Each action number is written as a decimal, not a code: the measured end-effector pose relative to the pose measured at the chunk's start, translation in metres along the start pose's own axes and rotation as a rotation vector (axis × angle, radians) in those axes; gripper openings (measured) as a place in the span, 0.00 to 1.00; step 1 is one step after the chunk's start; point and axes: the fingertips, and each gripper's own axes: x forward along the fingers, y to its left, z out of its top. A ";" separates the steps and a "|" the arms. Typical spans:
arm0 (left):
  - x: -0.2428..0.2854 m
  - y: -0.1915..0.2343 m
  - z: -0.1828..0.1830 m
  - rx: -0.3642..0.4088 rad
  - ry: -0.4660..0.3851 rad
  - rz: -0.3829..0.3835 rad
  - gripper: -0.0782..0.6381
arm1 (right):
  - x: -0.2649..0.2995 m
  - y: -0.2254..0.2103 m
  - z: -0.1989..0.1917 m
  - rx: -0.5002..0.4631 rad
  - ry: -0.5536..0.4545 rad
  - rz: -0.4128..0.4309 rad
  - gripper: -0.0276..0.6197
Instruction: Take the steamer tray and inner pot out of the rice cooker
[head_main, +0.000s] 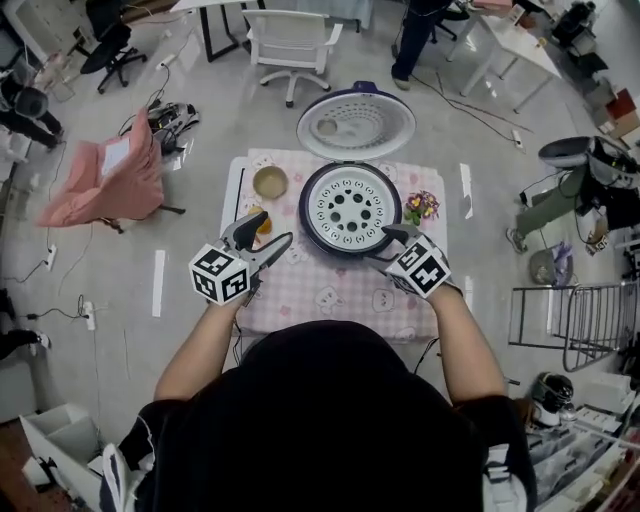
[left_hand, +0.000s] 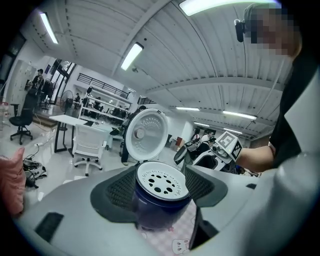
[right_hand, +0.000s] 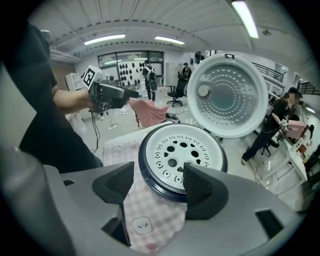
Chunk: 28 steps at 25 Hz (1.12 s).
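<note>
Left hand-held gripper, right hand-held gripper, both held forward, jaws apart

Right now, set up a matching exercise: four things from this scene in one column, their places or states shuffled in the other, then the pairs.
1. steamer tray
2. lid
3. bowl
4. flowers

A. left of the rice cooker
B. swung open
C. right of the rice cooker
D. seated in the rice cooker

Pairs: 1-D, 2-B, 3-A, 4-C.

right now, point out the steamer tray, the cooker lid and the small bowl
steamer tray (head_main: 349, 209): head view, middle of its perforated white face
cooker lid (head_main: 372, 125): head view, its dimpled inner side
small bowl (head_main: 270, 182): head view, its inside
</note>
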 end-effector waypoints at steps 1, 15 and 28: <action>-0.001 0.001 -0.003 -0.002 0.001 0.010 0.57 | 0.007 0.003 -0.002 -0.026 0.025 0.022 0.54; -0.019 0.014 -0.029 -0.041 0.027 0.106 0.57 | 0.067 0.034 -0.019 -0.305 0.256 0.252 0.50; -0.037 0.032 -0.046 -0.112 0.020 0.149 0.57 | 0.092 0.044 -0.037 -0.512 0.459 0.357 0.46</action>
